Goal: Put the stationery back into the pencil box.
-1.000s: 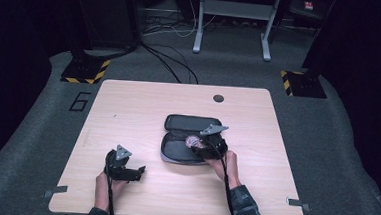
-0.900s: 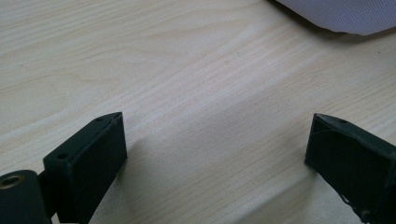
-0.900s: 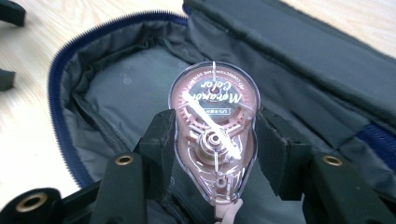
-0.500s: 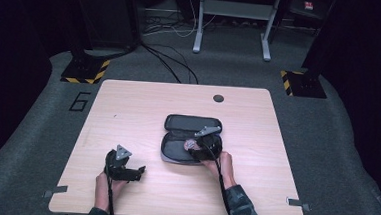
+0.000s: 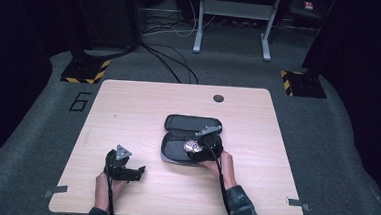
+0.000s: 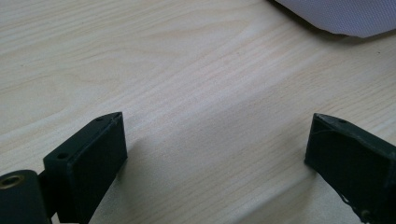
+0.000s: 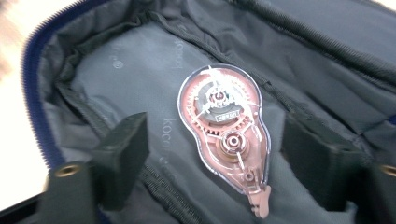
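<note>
The right gripper [image 5: 196, 149] is over the open grey pencil case [image 5: 182, 132] in the middle of the wooden table [image 5: 143, 104], and its jaws have just been opening. In the right gripper view the pink correction tape dispenser [image 7: 225, 135] lies flat on the case's grey lining, released, sitting between the two spread jaws with a gap on either side. Over at the near left, the left gripper [image 5: 137, 172] rests low on the table in the person's hand, jaws spread wide with bare wood between them and a corner of the case just ahead.
</note>
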`<state>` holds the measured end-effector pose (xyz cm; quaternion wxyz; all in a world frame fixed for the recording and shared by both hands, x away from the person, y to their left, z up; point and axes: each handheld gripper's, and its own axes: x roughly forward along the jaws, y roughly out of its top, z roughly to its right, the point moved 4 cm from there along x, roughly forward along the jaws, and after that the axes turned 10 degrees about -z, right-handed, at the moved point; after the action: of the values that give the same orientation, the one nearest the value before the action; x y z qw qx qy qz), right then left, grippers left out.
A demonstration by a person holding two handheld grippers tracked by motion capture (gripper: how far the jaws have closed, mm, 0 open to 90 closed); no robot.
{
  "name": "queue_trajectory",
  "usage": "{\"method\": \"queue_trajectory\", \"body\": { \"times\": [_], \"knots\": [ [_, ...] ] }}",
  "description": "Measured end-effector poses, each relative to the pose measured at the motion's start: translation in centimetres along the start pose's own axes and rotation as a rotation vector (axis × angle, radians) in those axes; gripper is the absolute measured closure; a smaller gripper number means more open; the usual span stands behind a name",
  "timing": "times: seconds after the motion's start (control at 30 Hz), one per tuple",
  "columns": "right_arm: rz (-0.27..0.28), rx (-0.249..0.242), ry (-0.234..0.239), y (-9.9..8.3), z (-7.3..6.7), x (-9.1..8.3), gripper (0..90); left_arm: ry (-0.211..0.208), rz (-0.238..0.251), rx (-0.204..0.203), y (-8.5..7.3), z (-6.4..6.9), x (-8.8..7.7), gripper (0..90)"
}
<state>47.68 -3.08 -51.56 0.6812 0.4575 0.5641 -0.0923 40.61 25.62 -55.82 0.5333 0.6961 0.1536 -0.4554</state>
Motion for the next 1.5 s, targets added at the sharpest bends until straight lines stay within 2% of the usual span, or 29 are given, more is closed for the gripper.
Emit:
{"method": "queue_trajectory", "body": {
  "times": [0.17, 0.23, 0.3, 0.37, 0.4, 0.47, 0.53, 0.67, 0.77, 0.83, 0.9, 0.93, 1.0, 1.1, 1.13, 1.17, 1.2, 1.23, 1.3, 1.33, 1.37, 1.43, 1.47, 1.5],
  "knots": [
    [0.012, -0.027, 0.006, 0.0, -0.1, -1.5, 14.5, 0.002, -0.003, 0.005, 0.0, 0.0, 0.0, 5.4],
    [0.014, -0.009, 0.023, -0.2, -0.2, -2.2, 13.8, 0.0, -0.004, 0.006, 0.0, 0.0, 0.0, 5.4],
    [0.027, -0.027, 0.02, -0.2, -0.1, -2.9, 12.8, 0.001, 0.0, 0.0, 0.0, 0.0, 0.0, 5.4],
    [0.042, -0.011, 0.016, -0.5, -0.1, -3.6, 12.2, 0.0, 0.005, -0.005, 0.0, 0.0, 0.0, 5.4],
    [0.052, -0.024, 0.009, -0.7, 0.2, -4.3, 11.5, 0.0, 0.007, -0.007, 0.0, 0.0, 0.0, 5.6],
    [0.059, -0.007, 0.011, -1.1, 0.3, -4.9, 10.3, 0.0, 0.006, -0.006, 0.0, 0.0, 0.0, 5.6],
    [0.059, -0.013, 0.008, -1.4, 0.4, -5.3, 10.0, -0.002, 0.005, -0.003, 0.0, 0.0, 0.0, 5.7],
    [0.072, 0.0, -0.02, -2.5, 0.9, -6.6, 8.5, -0.009, -0.006, 0.001, 0.0, 0.0, -0.1, 5.9],
    [0.086, 0.016, -0.039, -3.7, 1.6, -7.6, 7.7, -0.009, -0.006, 0.001, 0.0, 0.0, -0.1, 6.0],
    [0.091, 0.042, -0.06, -5.1, 2.5, -8.3, 7.2, -0.008, -0.006, 0.001, 0.0, 0.0, -0.1, 6.0],
    [0.094, 0.042, -0.069, -5.6, 3.0, -8.5, 7.3, -0.007, -0.003, 0.0, 0.0, 0.0, -0.1, 6.0],
    [0.092, 0.078, -0.084, -6.7, 3.8, -8.7, 6.9, -0.006, -0.001, -0.001, 0.0, 0.0, 0.0, 6.0],
    [0.095, 0.076, -0.093, -7.2, 4.2, -8.7, 6.8, -0.007, -0.004, 0.0, 0.0, 0.0, -0.1, 6.0],
    [0.092, 0.108, -0.11, -8.8, 5.3, -8.8, 6.6, -0.009, -0.006, 0.0, 0.0, 0.0, -0.1, 6.0],
    [0.087, 0.136, -0.123, -10.0, 5.9, -8.7, 6.4, -0.006, -0.002, 0.0, 0.0, 0.0, -0.1, 6.0],
    [0.087, 0.136, -0.123, -10.0, 5.9, -8.7, 6.4, -0.006, -0.003, 0.0, 0.0, 0.0, -0.1, 6.0],
    [0.082, 0.151, -0.133, -11.2, 6.5, -8.7, 6.3, -0.006, -0.003, 0.0, 0.0, 0.0, -0.1, 6.0],
    [0.082, 0.151, -0.133, -11.2, 6.5, -8.7, 6.3, -0.006, -0.003, 0.0, 0.0, 0.0, -0.1, 6.0],
    [0.074, 0.171, -0.148, -12.3, 7.0, -8.6, 6.0, -0.009, -0.006, 0.0, 0.0, 0.0, -0.1, 6.0],
    [0.063, 0.201, -0.159, -13.6, 7.5, -8.5, 5.7, -0.006, -0.003, -0.001, 0.0, 0.0, -0.1, 6.0],
    [0.063, 0.201, -0.159, -13.6, 7.5, -8.5, 5.7, -0.006, -0.003, -0.001, 0.0, 0.0, -0.1, 6.0],
    [0.061, 0.231, -0.177, -14.8, 8.0, -8.3, 5.1, -0.006, -0.003, 0.0, 0.0, 0.0, -0.1, 6.0],
    [0.06, 0.255, -0.186, -15.9, 8.6, -8.2, 4.7, -0.008, -0.006, 0.0, 0.0, 0.0, -0.1, 6.0],
    [0.06, 0.255, -0.186, -15.9, 8.6, -8.2, 4.7, -0.009, -0.006, 0.0, 0.0, 0.0, -0.1, 6.0]
  ]
}}
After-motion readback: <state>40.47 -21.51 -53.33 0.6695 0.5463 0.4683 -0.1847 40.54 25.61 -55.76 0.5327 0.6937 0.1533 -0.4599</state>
